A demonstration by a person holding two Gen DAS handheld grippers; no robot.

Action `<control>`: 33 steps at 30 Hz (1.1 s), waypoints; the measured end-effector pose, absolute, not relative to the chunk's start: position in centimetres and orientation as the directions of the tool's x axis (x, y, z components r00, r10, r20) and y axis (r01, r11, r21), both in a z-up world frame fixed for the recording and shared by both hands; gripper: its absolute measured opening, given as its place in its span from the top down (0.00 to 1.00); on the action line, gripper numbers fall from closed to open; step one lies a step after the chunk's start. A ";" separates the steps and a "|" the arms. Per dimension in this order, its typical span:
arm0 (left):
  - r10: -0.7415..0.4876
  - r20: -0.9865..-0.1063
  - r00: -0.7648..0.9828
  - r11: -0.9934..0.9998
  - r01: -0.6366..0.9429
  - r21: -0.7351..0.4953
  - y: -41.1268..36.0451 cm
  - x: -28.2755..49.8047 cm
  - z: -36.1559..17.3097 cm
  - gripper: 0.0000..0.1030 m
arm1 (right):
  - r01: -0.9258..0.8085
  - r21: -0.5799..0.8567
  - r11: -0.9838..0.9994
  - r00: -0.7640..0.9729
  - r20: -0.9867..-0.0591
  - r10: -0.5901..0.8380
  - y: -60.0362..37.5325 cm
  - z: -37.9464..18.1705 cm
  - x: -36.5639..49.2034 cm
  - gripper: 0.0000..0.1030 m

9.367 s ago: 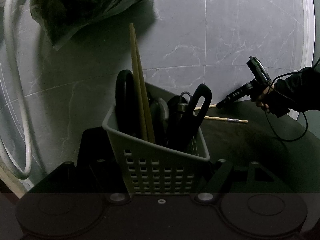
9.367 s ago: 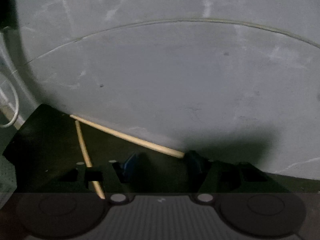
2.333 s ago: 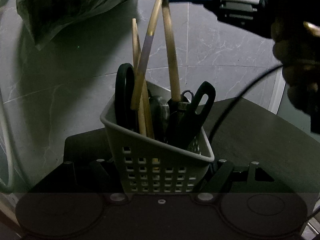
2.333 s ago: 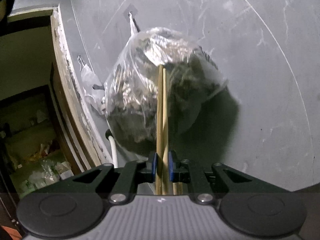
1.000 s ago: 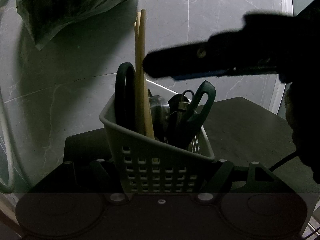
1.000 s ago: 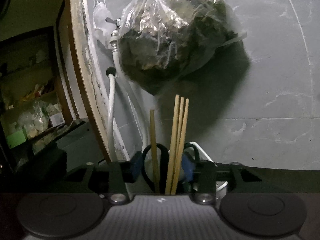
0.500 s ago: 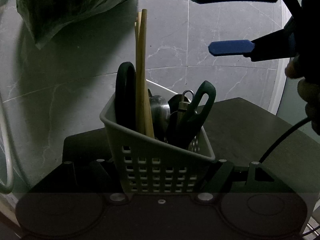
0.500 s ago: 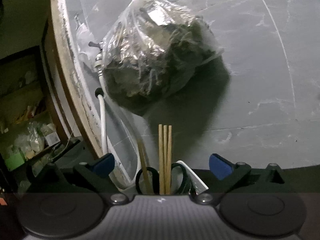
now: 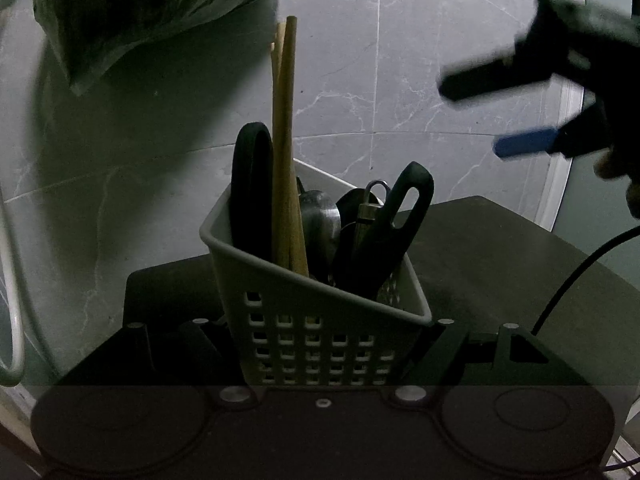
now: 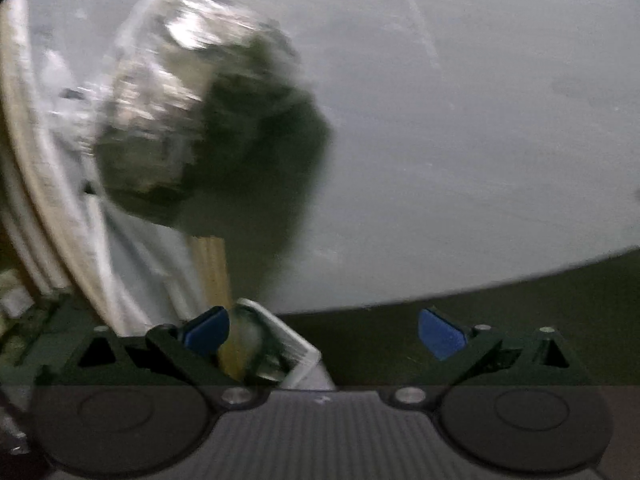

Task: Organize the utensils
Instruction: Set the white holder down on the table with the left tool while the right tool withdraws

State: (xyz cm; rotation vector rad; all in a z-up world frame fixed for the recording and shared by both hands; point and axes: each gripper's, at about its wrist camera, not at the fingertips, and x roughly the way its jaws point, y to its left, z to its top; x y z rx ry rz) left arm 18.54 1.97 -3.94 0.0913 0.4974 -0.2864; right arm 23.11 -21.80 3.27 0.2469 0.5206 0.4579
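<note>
A grey slotted utensil basket (image 9: pixel 280 292) stands on the dark tabletop, and my left gripper (image 9: pixel 324 344) is shut on its near wall. Wooden chopsticks (image 9: pixel 284 152) stand upright inside, beside black utensil handles (image 9: pixel 400 216) and a metal spoon (image 9: pixel 320 212). My right gripper (image 9: pixel 472 118) hovers at the upper right, off to the side of the basket, open with nothing between its blue pads. In the blurred right wrist view, the right gripper (image 10: pixel 324 334) shows its pads wide apart, with the chopsticks (image 10: pixel 212 268) and basket rim (image 10: pixel 296 344) low on the left.
A clear plastic bag of greens (image 9: pixel 140 12) hangs on the marble-tiled wall above and left of the basket. A white hose (image 9: pixel 12 280) runs down the left edge. The right gripper's black cable (image 9: pixel 572 276) crosses over the dark tabletop (image 9: pixel 500 264).
The right gripper has opened wide and drawn away to the right of the basket. The chopsticks it let go stand in the basket. The left gripper and basket have not moved.
</note>
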 end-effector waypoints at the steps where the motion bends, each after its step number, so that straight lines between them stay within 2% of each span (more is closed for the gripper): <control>1: -0.248 -0.483 0.840 0.956 0.292 0.016 1.9 18.5 -3.9 0.25 | -0.317 0.328 0.890 0.774 -0.453 0.443 -22.0 3.0 23.2 0.00; 7: -0.245 -0.484 0.840 0.959 0.282 0.004 1.8 18.8 -3.8 0.24 | -0.124 0.272 0.954 0.727 -0.630 0.274 -23.2 0.7 24.4 0.00; 10: -0.239 -0.484 0.842 0.962 0.273 0.000 1.7 18.9 -3.7 0.24 | -0.084 0.235 0.968 0.700 -0.678 0.225 -23.6 -0.2 24.5 0.00; 16: -0.212 -0.483 0.850 0.971 0.237 -0.009 1.5 18.9 -3.6 0.24 | -0.113 0.159 0.981 0.690 -0.697 0.193 -23.6 -0.6 23.7 0.00; 21: -0.178 -0.481 0.858 0.981 0.192 -0.021 1.1 18.6 -3.5 0.22 | -0.137 0.153 0.979 0.686 -0.698 0.205 -24.0 -0.5 23.1 0.00; 26: -0.155 -0.466 0.871 0.986 0.164 -0.021 0.4 17.6 -3.4 0.11 | -0.141 0.157 0.978 0.686 -0.696 0.211 -24.6 -0.5 22.8 0.00; 33: -0.143 -0.451 0.881 0.990 0.132 -0.056 0.0 16.5 -3.4 0.05 | -0.128 0.156 0.980 0.694 -0.692 0.200 -25.1 -0.1 22.1 0.00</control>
